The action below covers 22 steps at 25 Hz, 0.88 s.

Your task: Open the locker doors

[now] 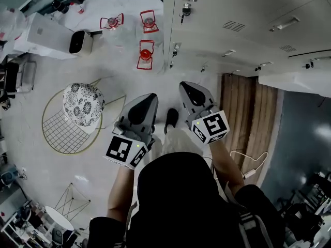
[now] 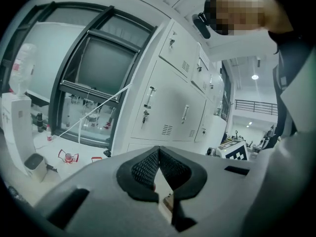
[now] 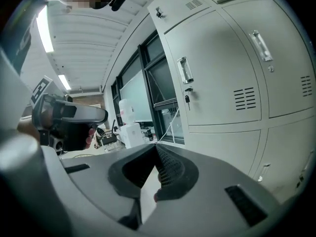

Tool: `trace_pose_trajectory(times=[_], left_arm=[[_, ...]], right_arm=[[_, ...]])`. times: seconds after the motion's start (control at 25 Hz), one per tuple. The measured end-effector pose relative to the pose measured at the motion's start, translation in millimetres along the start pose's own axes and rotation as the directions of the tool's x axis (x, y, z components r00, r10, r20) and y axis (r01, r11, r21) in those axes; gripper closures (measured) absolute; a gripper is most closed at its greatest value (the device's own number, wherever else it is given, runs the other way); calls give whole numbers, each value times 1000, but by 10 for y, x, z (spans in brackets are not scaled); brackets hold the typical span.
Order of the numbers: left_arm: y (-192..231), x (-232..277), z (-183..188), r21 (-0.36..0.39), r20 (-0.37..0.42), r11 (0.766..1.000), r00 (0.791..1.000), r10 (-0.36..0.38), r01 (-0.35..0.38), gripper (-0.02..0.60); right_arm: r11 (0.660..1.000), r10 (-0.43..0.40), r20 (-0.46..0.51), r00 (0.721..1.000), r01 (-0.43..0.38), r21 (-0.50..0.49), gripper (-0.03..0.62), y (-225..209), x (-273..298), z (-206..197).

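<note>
A bank of white metal lockers [image 1: 232,25] stands ahead of me, its doors closed, with bar handles [image 1: 283,24] and small keys. In the head view both grippers are held close to my chest, short of the lockers and side by side. My left gripper [image 1: 149,98] is shut with nothing between its pads, and its view shows closed doors [image 2: 173,102] with a handle [image 2: 150,97]. My right gripper [image 1: 185,87] is also shut and empty. The right gripper view looks up at a nearby door [image 3: 217,78] with its handle [image 3: 183,70] and a key below it.
A gold wire chair with a patterned cushion [image 1: 83,105] stands on the floor at my left. Three red lantern-like objects [image 1: 146,54] and a small white appliance [image 1: 81,42] lie near the lockers' left end. A wooden panel [image 1: 248,118] and a white cable [image 1: 248,164] are at my right.
</note>
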State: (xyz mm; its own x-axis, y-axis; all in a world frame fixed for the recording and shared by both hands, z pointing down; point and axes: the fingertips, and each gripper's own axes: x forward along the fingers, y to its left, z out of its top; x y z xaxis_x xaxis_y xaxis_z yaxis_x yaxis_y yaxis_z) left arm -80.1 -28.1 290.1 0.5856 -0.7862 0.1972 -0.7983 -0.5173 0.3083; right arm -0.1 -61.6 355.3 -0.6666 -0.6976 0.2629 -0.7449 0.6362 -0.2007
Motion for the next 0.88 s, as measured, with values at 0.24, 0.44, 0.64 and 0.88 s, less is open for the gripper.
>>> trace_pose_trajectory(times=[0.24, 0.44, 0.64, 0.88], left_arm=[[148, 104, -237, 8, -24, 1000, 999, 22, -21, 563], [219, 207, -374, 14, -24, 999, 999, 35, -35, 563], [259, 300, -519, 4, -31, 999, 999, 38, -38, 563], [374, 440, -630, -3, -40, 999, 998, 40, -40, 563]], right_arm=[[1000, -12, -27, 1000, 12, 3, 589, -159, 168, -297], [1000, -26, -58, 998, 27, 15, 589, -292, 313, -547], [999, -33, -85, 996, 36, 26, 589, -381, 451, -770], [998, -44, -107, 993, 47, 28, 589, -528, 612, -957]])
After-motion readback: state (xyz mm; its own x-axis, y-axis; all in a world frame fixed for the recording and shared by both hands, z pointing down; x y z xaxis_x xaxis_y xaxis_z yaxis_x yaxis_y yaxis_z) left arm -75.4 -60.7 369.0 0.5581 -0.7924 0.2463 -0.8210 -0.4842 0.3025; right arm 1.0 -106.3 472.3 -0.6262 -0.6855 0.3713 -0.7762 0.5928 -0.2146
